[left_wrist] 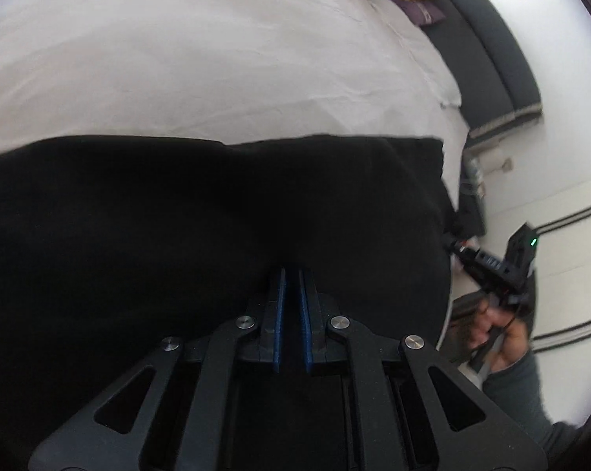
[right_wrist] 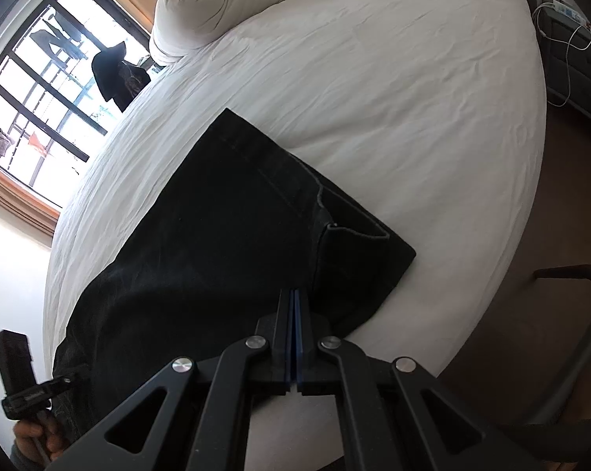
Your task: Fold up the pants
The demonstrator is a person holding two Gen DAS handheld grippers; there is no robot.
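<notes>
**Both grippers low on the black pants, near edge of the bed**

Black pants [right_wrist: 225, 235] lay flat on the white bed sheet [right_wrist: 374, 98], one squared-off end toward the middle of the bed, a seam and pocket edge showing on top.

Left gripper [left_wrist: 291, 274]: blue pads drawn to a narrow slot, dark cloth directly under and ahead of the tips. Whether a fold of cloth sat inside that slot could not be told; black on black.

Right gripper [right_wrist: 294, 294]: pads pressed together, no gap, tips over the near edge of the pants. Pinch on cloth not confirmable from this angle.

Judgement on the step: looked like taking hold of the near edge for a fold. To do it well, catch every layer at each pinch, lift both ends evenly, carry the edge across to meet the far edge, keeping the cloth taut so no wrinkle is trapped
</notes>
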